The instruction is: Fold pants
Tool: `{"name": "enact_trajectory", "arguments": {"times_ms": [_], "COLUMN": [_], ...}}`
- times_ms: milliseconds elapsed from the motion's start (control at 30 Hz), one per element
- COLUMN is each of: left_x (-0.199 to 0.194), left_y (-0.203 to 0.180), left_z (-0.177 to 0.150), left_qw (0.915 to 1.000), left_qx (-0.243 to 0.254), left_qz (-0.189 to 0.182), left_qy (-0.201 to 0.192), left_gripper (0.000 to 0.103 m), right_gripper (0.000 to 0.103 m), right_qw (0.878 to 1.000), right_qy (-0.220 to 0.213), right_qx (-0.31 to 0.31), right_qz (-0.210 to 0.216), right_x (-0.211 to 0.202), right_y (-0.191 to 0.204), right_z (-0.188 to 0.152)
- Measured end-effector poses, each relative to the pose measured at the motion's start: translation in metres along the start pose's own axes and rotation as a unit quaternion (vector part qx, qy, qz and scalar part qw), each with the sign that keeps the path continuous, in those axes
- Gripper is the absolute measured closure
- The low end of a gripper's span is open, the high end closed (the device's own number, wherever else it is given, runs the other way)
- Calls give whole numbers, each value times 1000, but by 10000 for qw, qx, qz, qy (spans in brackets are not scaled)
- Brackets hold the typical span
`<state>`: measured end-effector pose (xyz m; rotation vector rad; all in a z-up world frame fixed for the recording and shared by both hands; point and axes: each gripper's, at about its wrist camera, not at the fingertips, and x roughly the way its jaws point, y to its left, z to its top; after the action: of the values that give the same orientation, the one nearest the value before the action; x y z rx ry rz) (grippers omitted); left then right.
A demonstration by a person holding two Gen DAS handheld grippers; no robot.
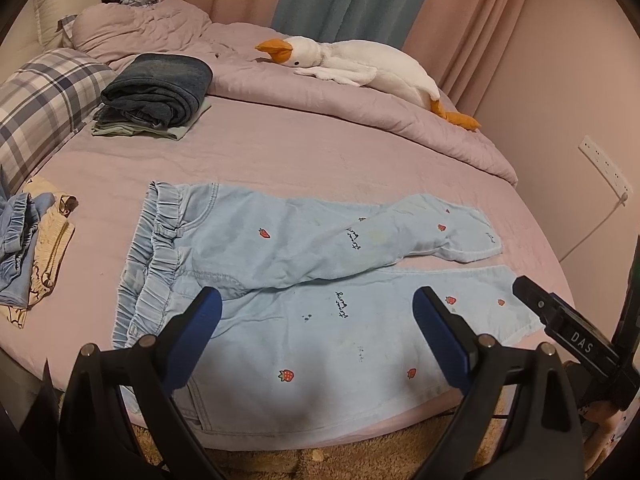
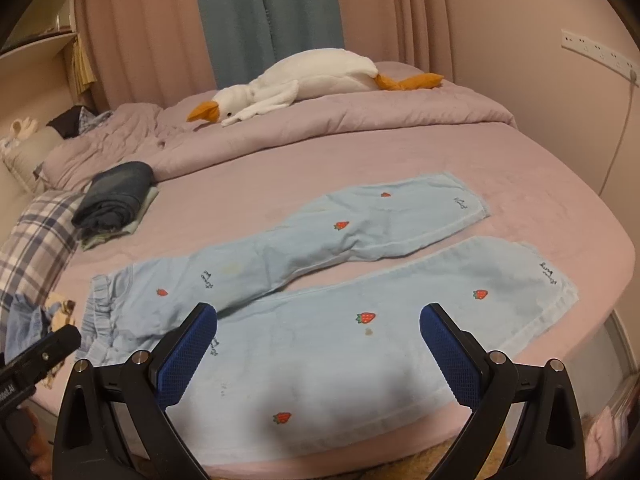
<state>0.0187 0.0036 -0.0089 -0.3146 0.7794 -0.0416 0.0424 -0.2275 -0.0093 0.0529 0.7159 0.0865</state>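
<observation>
Light blue pants [image 1: 304,276] with small strawberry prints lie spread flat on the pink bed, waistband to the left, both legs running right; they also show in the right wrist view [image 2: 360,280]. The far leg bends and overlaps the near leg around the thigh. My left gripper [image 1: 318,308] is open and empty, hovering above the near leg close to the waistband. My right gripper [image 2: 318,324] is open and empty, hovering above the middle of the near leg. The right gripper's black body [image 1: 568,320] shows at the right of the left wrist view.
A stack of folded dark jeans [image 1: 160,88] sits at the back left. A pile of unfolded clothes [image 1: 28,240] lies at the left edge. A plaid pillow [image 1: 44,108], a bunched quilt [image 1: 320,92] and a plush goose [image 1: 360,64] lie behind. The bed's front edge [image 1: 320,436] is just below the pants.
</observation>
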Motion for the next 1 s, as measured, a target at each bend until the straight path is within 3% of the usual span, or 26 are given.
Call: {"name": "enact_trajectory", "arguments": {"times_ms": [300, 700, 767, 867, 1000], "left_x": [7, 44, 58, 79, 119], "left_y": [2, 14, 21, 32, 59], "left_z": [10, 54, 62, 72, 79], "left_qw": [9999, 9972, 9960, 9942, 9876], "left_qx": [-97, -598, -727, -899, -1290], "left_qz": [-45, -306, -321, -193, 31], "left_qy": [39, 321, 409, 567, 890], "left_gripper": [7, 12, 15, 31, 51], "right_gripper": [1, 1, 1, 1, 1], "right_qw": [9999, 9994, 9995, 9989, 9931], "right_qy": [28, 126, 181, 379, 859], "right_qx": [123, 319, 260, 239, 699], "right_qz": [-46, -64, -86, 107, 390], "right_x": [2, 18, 27, 50, 100], "right_y": [-8, -18, -17, -20, -34], "right_z": [1, 20, 29, 56, 97]}}
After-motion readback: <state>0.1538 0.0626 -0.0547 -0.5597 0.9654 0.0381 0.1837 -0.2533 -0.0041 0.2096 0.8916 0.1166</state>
